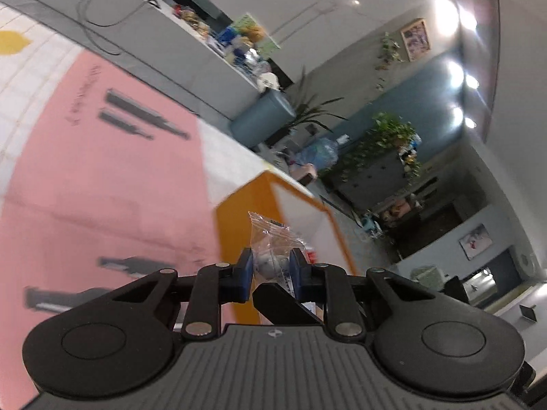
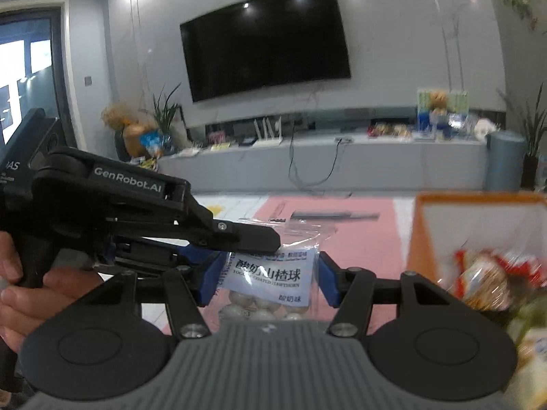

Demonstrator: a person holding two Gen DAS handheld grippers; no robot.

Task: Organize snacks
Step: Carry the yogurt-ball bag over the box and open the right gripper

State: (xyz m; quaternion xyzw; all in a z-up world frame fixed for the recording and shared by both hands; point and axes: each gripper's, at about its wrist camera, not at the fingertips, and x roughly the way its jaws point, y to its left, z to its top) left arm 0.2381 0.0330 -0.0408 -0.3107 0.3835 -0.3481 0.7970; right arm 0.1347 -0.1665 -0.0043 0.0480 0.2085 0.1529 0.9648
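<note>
Clear snack bag [image 2: 270,278] w/ white label and pale balls is seen at lower centre of the right wrist view, pinched on both sides by the blue pads [image 2: 208,282] of the right gripper [image 2: 270,282], jaws part open on it. Left gripper [image 1: 271,270] comes in from the left, closed down tight on the same bag's [image 1: 273,249] edge. Orange-rimmed box [image 2: 415,239] w/ blurred snack packs [image 2: 492,276] sits at right. Pink mat [image 1: 102,177] is under it all.
</note>
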